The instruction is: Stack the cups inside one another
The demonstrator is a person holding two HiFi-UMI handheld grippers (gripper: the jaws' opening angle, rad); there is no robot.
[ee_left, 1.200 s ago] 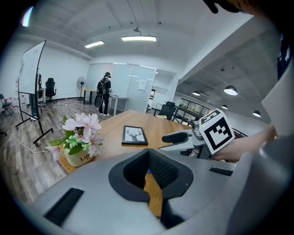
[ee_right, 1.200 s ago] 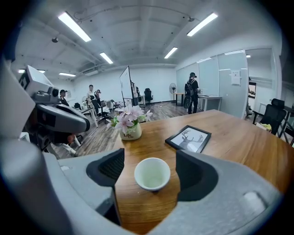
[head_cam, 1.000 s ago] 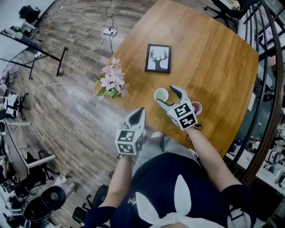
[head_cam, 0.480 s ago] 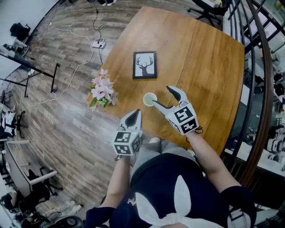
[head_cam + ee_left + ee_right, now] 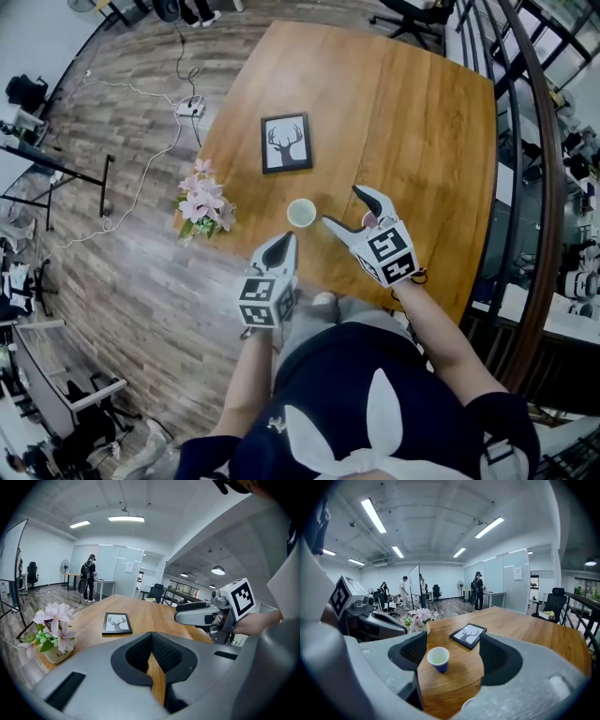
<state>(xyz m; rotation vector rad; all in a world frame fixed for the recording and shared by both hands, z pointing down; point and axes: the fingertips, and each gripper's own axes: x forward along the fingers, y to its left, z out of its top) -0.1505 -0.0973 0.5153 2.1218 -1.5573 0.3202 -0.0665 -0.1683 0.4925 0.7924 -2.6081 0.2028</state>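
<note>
A blue cup (image 5: 301, 213) with a white inside stands upright on the wooden table (image 5: 412, 122), near its front edge. To its right, a pink cup (image 5: 368, 221) peeks out under my right gripper (image 5: 345, 208), which hangs open and empty above it. In the right gripper view the blue cup (image 5: 438, 659) sits ahead between the open fingers of the right gripper (image 5: 452, 653), apart from both, and a pale cup rim (image 5: 468, 705) shows at the bottom edge. My left gripper (image 5: 281, 251) is shut with nothing in it, over the table's near edge; its pads (image 5: 152, 634) meet.
A framed deer picture (image 5: 286, 143) lies flat beyond the cups. A small pot of pink flowers (image 5: 202, 200) stands at the table's left edge. People stand far off in the office (image 5: 88, 576). A railing (image 5: 539, 187) runs along the table's right side.
My right gripper has moved right, away from the blue cup, and now hangs over the pink cup. The head view has shifted. The left gripper stays shut.
</note>
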